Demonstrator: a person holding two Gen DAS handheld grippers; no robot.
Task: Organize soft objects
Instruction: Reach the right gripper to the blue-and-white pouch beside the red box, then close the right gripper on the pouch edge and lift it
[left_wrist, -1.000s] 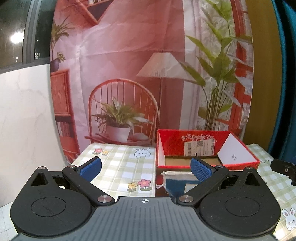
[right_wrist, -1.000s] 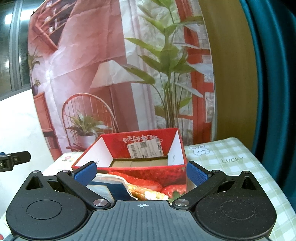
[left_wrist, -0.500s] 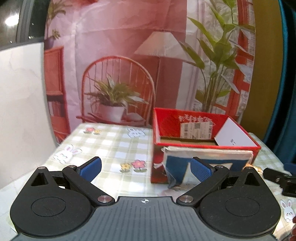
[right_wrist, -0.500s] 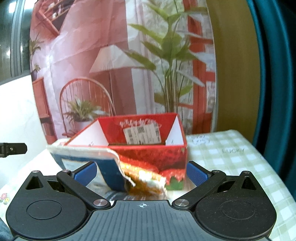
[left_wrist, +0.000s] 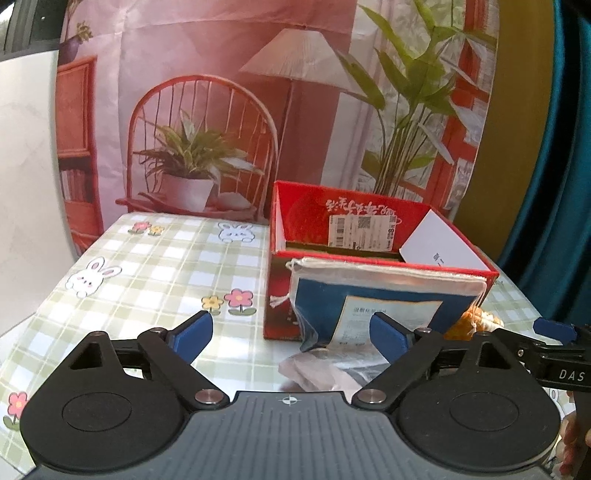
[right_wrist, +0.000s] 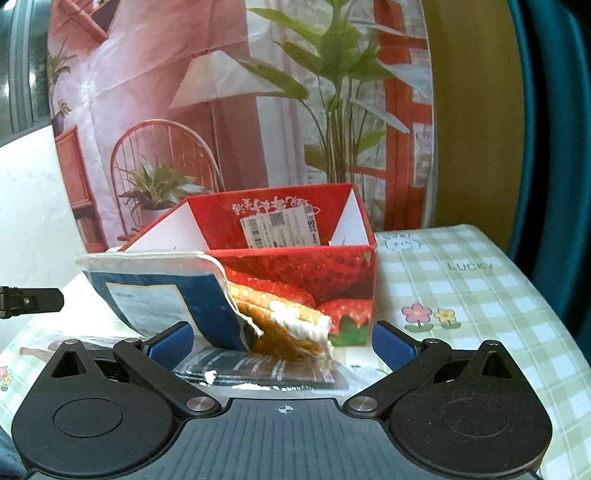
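A blue and white drawstring pouch leans upright against the front of an open red strawberry box; it also shows in the right wrist view. An orange and white soft item leans beside it against the box. A flat striped packet and a pale plastic-wrapped piece lie on the table in front. My left gripper is open and empty, just short of the pouch. My right gripper is open and empty, close to the soft items.
A green checked tablecloth with bunny and flower prints covers the table. A printed backdrop with a chair, lamp and plants hangs behind the box. A teal curtain is at the right.
Both grippers have risen and tilted down, so more of the tabletop, the pouch and the soft items in front of the box now shows. Both stay open.
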